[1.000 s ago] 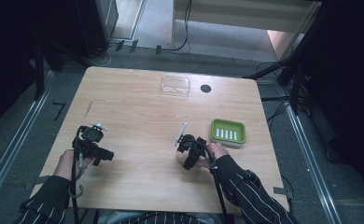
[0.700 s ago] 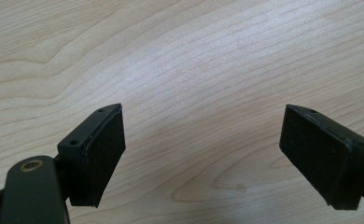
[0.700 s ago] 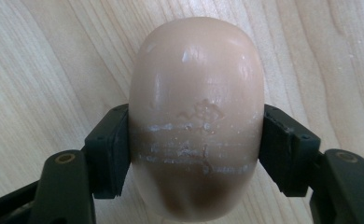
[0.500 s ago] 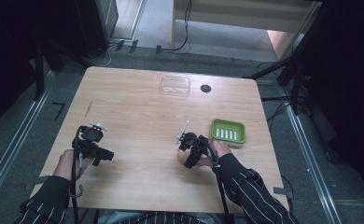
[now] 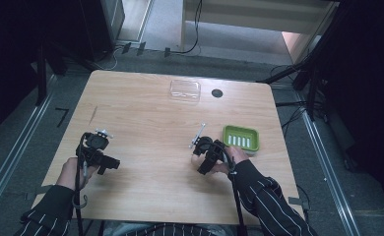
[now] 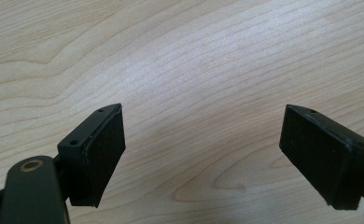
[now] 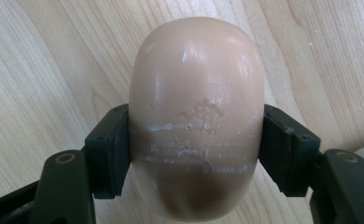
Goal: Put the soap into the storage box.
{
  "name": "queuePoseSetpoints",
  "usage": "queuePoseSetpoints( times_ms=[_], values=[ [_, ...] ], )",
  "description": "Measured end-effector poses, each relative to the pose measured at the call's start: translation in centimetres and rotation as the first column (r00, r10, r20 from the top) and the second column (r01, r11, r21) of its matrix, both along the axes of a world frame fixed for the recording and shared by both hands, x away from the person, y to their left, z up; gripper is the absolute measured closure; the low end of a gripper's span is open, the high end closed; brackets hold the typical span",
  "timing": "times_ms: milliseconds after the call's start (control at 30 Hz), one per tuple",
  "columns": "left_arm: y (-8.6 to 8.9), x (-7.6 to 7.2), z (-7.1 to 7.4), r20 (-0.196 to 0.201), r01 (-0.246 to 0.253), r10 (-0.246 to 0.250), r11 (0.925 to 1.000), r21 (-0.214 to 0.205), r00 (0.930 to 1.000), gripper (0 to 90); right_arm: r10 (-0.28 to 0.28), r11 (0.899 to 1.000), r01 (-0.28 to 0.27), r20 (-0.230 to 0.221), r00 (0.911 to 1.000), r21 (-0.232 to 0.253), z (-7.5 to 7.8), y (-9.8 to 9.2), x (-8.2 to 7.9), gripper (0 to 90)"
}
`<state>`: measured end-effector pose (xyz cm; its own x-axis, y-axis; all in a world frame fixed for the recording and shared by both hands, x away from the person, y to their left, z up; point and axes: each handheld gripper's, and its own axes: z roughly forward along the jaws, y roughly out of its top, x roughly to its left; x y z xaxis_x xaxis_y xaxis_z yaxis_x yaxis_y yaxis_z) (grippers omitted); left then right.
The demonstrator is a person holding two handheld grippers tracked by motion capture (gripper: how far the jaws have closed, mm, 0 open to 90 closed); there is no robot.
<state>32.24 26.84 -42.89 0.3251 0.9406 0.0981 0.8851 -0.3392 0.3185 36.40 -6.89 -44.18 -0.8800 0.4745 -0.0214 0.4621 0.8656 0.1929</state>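
- The right gripper has its jaws clamped on a smooth, beige, egg-shaped bar of soap, one pad on each long flank.
- The soap's long axis runs straight out along the jaws, its rounded far end pointing away from the hand over the pale wooden counter.
- The green ribbed plastic soap dish lies just beside that gripper, on the side toward the counter's right edge, so the right hand is much the nearer; the move, I judge, turns on swinging the soap that short way over the dish's rim.
- The left gripper rests well apart, its jaws wide open with bare counter between them.
- In the high view the soap is hidden under the right gripper.
- A clear plastic lid lies at the far edge.
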Motion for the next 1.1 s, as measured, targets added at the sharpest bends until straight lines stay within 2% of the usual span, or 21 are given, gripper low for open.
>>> queuePoseSetpoints(
  times_ms=[100,367,833,1100],
  values=[
    [0.0,0.0,0.0,0.000,0.000,0.000,1.0000,0.000,1.0000,14.8,0.010,1.000,-0.010,-0.002,0.9999,-0.001,0.1,-0.2,0.1,33.6],
    [0.0,0.0,0.0,-0.003,0.004,-0.004,1.0000,-0.001,1.0000,14.8,-0.009,1.000,0.009,-0.009,0.9999,0.000,0.1,-0.9,-0.1,33.6],
    [-0.1,0.0,0.0,-0.003,0.003,-0.003,1.0000,-0.001,1.0000,14.8,-0.043,0.999,0.043,0.016,0.9989,0.012,1.0,-2.2,0.3,33.6],
    [-0.1,0.0,0.0,-0.005,0.002,-0.002,1.0000,-0.002,1.0000,14.8,-0.056,0.998,0.056,0.013,0.9983,0.014,1.2,-3.0,0.6,33.6]
  ],
)
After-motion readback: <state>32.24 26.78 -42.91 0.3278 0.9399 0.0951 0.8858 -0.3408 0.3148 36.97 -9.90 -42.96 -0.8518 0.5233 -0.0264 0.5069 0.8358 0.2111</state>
